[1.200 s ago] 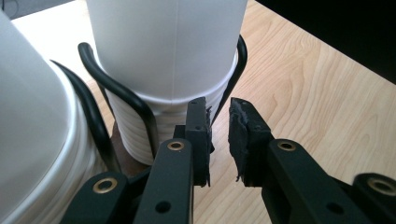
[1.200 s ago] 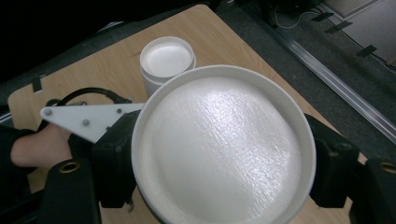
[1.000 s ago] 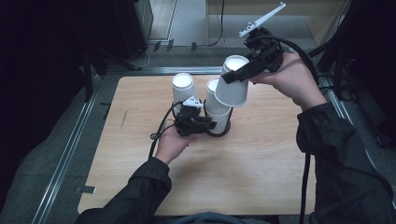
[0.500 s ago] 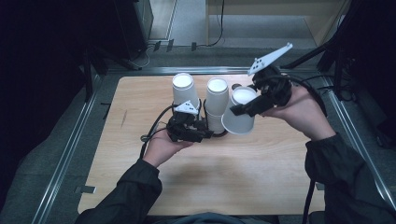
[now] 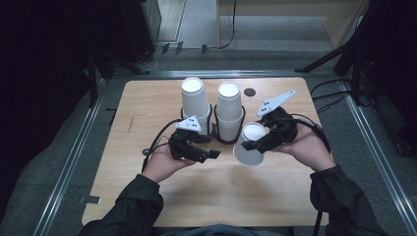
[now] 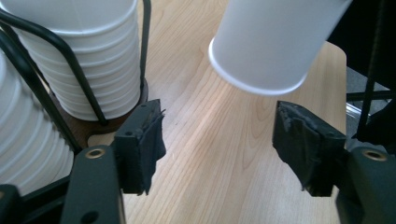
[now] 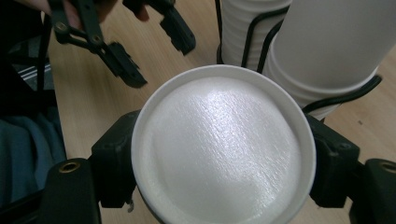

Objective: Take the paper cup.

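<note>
A single white paper cup [image 5: 252, 144] was held upside down, tilted, in the clenched jaws of the right gripper [image 5: 259, 143], above the wooden bench [image 5: 147, 98] beside two racked cup stacks [image 5: 229, 110]. The left gripper [image 5: 210, 151] was kept spread wide and empty; the rim would best be levelled before the cup is set down.

We see a white paper cup [image 5: 250, 144] held upside down and tilted, base up, rim toward the table — pinched across its base end by the right gripper [image 5: 263, 140]. Its flat, recessed base [image 7: 219, 149] faces that gripper's camera. Behind it stand two stacks of inverted white cups [image 5: 229, 110], each in a black wire holder [image 5: 215, 129] — the tilted cup is just beside the right stack.
</note>
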`<action>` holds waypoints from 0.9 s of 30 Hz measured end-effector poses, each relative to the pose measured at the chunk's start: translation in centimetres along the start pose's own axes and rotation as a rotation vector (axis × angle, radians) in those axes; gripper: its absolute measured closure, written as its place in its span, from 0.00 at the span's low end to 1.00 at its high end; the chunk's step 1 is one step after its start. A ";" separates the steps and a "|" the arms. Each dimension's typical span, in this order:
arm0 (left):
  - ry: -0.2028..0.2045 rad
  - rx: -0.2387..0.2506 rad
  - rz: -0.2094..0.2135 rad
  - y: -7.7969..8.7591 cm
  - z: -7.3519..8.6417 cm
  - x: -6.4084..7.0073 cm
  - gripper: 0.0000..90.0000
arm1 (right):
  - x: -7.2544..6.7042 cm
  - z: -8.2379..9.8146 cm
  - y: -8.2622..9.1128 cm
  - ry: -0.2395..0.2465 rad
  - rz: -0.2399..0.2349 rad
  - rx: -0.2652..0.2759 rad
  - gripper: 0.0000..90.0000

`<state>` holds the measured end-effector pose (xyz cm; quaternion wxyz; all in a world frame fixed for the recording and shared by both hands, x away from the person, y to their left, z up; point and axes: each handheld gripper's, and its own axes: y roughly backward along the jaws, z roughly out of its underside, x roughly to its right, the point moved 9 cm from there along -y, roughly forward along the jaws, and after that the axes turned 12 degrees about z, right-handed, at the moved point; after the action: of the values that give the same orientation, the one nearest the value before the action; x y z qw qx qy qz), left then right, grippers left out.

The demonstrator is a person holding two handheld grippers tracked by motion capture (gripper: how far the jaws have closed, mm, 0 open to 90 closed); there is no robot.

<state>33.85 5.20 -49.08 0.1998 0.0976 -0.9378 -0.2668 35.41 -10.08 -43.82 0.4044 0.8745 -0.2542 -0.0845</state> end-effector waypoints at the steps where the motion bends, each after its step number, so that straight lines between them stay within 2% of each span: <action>1: -0.007 0.004 0.003 0.0 0.1 0.0 0.34 | 0.0 0.4 -0.5 0.003 0.006 -0.005 0.28; 3: -0.015 -0.003 -0.003 0.1 0.4 -0.1 0.33 | -0.1 1.2 -1.2 -0.005 0.001 -0.021 0.28; 7: -0.006 0.000 -0.008 0.4 0.8 -0.4 0.33 | -0.4 2.0 -2.1 -0.002 -0.014 -0.007 0.28; 9: 0.006 -0.002 -0.016 0.7 1.2 -0.5 0.37 | -0.5 2.2 -2.4 -0.005 -0.012 0.015 0.28; 10: 0.022 0.005 -0.012 1.0 1.7 -0.7 0.37 | -0.6 2.5 -2.7 -0.010 -0.018 0.012 0.28; 13: 0.034 0.007 -0.009 1.3 2.5 -1.1 0.34 | -0.8 3.3 -4.0 0.001 -0.017 -0.001 0.28; 15: 0.053 0.005 0.020 1.3 2.8 -1.2 0.29 | -0.8 3.7 -5.0 0.000 -0.018 -0.013 0.28; 16: 0.053 0.005 0.020 1.3 2.8 -1.2 0.26 | -0.8 3.7 -5.0 0.000 -0.018 -0.013 0.28; 17: 0.066 0.017 0.055 1.3 3.1 -1.2 0.24 | -0.9 4.0 -5.7 0.003 -0.033 -0.025 0.28; 21: 0.098 0.016 0.096 1.1 4.0 -1.3 0.21 | -1.1 4.2 -6.4 0.004 -0.053 -0.033 0.28; 22: 0.102 0.019 0.093 1.2 4.2 -1.3 0.21 | -1.2 4.2 -6.6 0.006 -0.071 -0.036 0.28; 23: 0.097 0.001 0.071 1.3 4.6 -1.6 0.20 | -1.3 4.2 -6.9 0.028 -0.080 -0.042 0.28; 24: 0.093 0.003 0.056 1.4 4.7 -1.8 0.19 | -1.3 4.3 -7.1 0.024 -0.081 -0.052 0.28; 27: 0.126 0.030 0.018 1.8 5.0 -2.6 0.14 | -1.5 4.2 -7.6 0.029 -0.081 -0.051 0.28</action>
<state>33.97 9.75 -52.83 0.2593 0.1089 -0.9280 -0.2443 35.46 -7.96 -52.33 0.4264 0.8746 -0.2106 -0.0948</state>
